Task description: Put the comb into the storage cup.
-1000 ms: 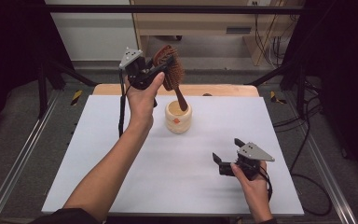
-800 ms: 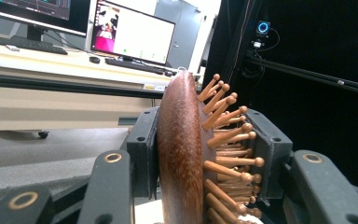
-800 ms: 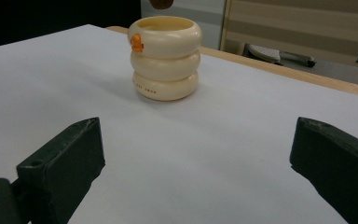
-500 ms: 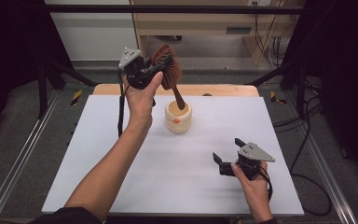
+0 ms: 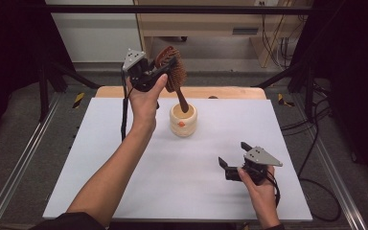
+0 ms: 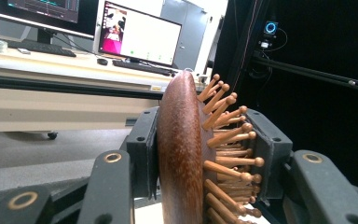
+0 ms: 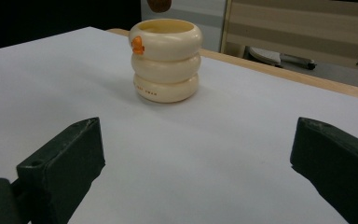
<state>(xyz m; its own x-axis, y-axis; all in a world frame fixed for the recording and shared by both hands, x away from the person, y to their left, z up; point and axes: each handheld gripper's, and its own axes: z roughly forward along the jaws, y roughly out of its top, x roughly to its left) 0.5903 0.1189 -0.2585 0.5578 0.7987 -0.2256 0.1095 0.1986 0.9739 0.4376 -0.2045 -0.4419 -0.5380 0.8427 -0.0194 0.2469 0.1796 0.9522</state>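
Holding brown wooden paddle hairbrush (image 5: 172,72) by head, left claw (image 5: 165,72) poised above cream ringed ceramic cup (image 5: 183,120); handle tip at rim. Keep handle vertical, centred. Right claw (image 5: 234,163) wide, idle at 5 o'clock on bench (image 5: 100,158).

Two black grippers were seen, the left gripper (image 5: 165,72) and the right gripper (image 5: 234,160), each topped by a grey three-cornered plate. Brass-ringed screw holes were set in the blocky black fingers (image 6: 142,151). A black cable trailed from each. Dark sleeves were worn, forearms left bare.
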